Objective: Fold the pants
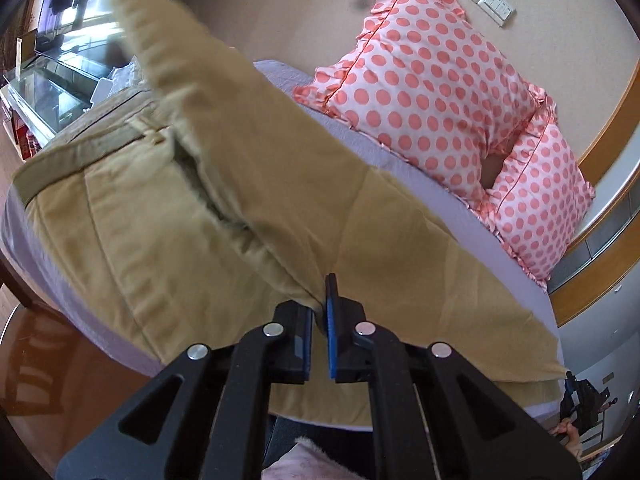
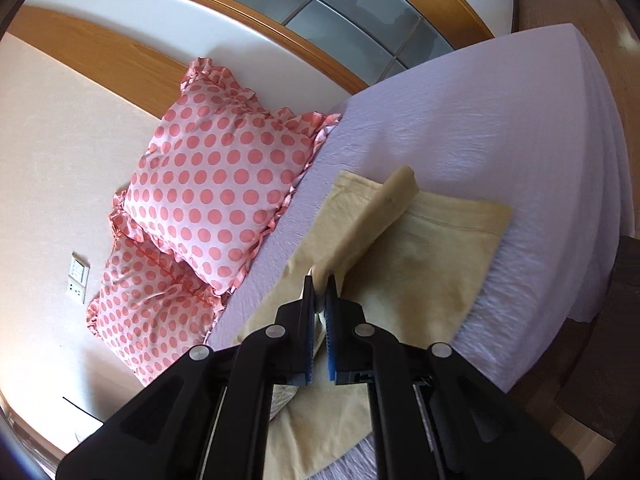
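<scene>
- Folding in progress: tan pants (image 1: pixel 132 216) lie spread on the lilac bed (image 2: pixel 500 112), waistband toward the far left in the left view, leg hems toward the right in the right view.
- Left tool (image 1: pixel 320 312) clenched on a lifted ridge of cloth; right tool (image 2: pixel 319 300) likewise pinching a raised fold near the legs.
- Judgement: lengthwise fold under way, one leg carried over the other.
- To do it well: raise both pinches evenly, keep the cloth taut between them, lay edge onto edge, match the hems, then release.
- Risk: slack middle bunching; spotted pillows (image 2: pixel 208 188) sit near.
</scene>
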